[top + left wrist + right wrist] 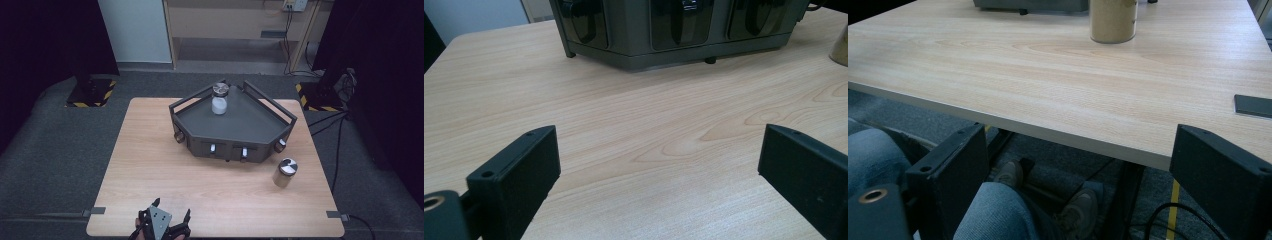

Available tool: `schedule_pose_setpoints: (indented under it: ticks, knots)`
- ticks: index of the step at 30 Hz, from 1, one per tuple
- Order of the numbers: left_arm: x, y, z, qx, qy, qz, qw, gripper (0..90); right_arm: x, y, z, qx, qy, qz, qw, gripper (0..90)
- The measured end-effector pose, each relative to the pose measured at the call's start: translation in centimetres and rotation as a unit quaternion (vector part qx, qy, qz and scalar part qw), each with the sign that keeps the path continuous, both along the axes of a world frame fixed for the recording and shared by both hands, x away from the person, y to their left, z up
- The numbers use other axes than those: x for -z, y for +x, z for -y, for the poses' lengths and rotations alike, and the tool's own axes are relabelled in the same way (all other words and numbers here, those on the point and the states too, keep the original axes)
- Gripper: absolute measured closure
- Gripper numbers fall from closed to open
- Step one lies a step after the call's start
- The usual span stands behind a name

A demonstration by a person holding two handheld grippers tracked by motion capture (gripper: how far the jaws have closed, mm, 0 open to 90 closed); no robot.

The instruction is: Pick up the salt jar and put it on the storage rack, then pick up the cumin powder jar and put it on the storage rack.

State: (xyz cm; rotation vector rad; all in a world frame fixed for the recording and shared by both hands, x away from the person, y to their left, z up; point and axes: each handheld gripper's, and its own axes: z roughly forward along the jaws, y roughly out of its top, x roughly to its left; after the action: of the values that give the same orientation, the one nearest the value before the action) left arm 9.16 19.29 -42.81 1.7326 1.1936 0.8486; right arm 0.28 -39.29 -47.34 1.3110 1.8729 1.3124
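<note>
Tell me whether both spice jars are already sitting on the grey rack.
No: one jar stands on the rack, while the other jar stands on the table beside it.

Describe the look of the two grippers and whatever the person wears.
The left gripper is black, with a grey three-cornered plate on top that bears small dark holes. Its jaws are flat, blocky black slabs with small screw holes near the tips. The right gripper has the same black slab jaws, with a brass-coloured ring at its lower left. The person wears blue jeans and grey-brown shoes.
</note>
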Motion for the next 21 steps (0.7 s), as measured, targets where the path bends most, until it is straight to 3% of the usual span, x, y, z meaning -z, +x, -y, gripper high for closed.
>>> schedule_pose_setpoints:
  ticks: [4,14,18,19,21]
  knots:
    - [0.3,-0.3,-0.1,-0.005,-0.005,0.014,0.9999,2.4,-0.1,-0.1,-0.1,-0.001,0.001,0.004,1.0000,9.1]
    - [0.2,-0.5,-0.2,-0.012,-0.018,0.016,0.9996,2.4,-0.5,-0.5,-0.4,0.001,0.007,0.017,0.9998,8.8]
    - [0.1,-0.4,-0.3,-0.015,-0.024,0.019,0.9994,2.4,-2.5,-1.1,-0.5,-0.007,0.002,0.055,0.9985,8.9]
    - [0.1,-0.4,-0.3,-0.015,-0.024,0.019,0.9994,2.3,-2.5,-1.1,-0.5,-0.007,0.002,0.055,0.9985,8.9]
    - [0.2,-0.4,-0.3,-0.017,-0.027,0.019,0.9993,2.4,-4.2,-1.2,-0.4,-0.008,0.008,0.075,0.9972,8.8]
